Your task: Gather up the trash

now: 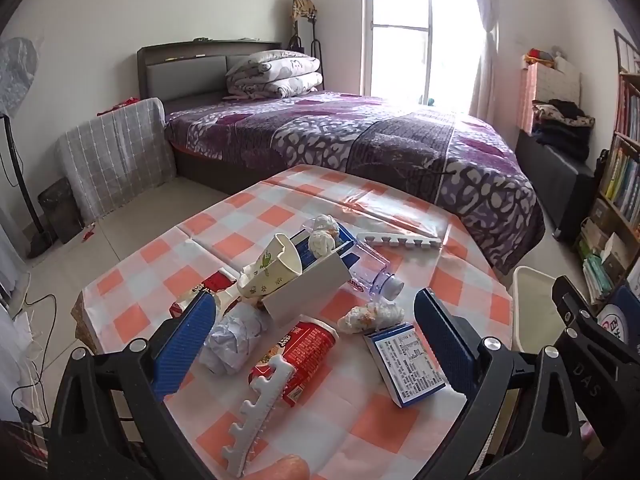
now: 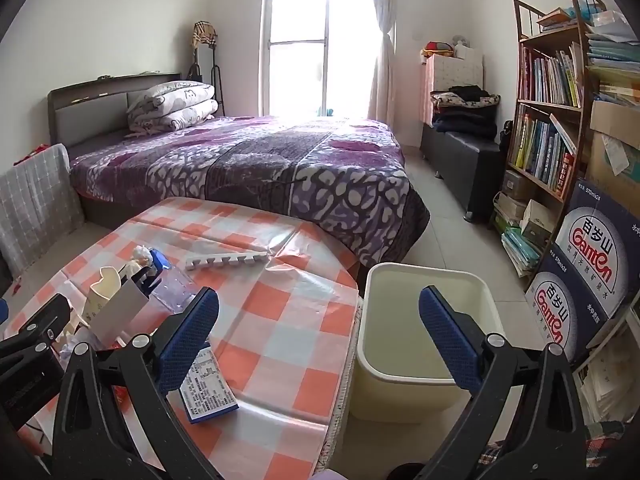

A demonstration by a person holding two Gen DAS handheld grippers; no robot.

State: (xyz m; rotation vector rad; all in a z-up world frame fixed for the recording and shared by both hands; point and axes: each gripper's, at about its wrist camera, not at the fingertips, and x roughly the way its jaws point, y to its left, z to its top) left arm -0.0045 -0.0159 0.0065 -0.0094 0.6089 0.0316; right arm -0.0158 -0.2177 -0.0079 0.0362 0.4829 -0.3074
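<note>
Between the spread fingers of the left gripper, trash lies on the checkered surface: a red can, crumpled paper; right gripper, also apart and empty, hangs over the cream bin

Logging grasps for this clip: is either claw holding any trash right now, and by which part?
Nothing is held. The left claw and right claw are both open and empty.

A bed covered in a purple patterned blanket was set against white walls. Daylight was admitted through a tall window. A crowded bookshelf was placed at the right, on a pale tiled floor.
</note>
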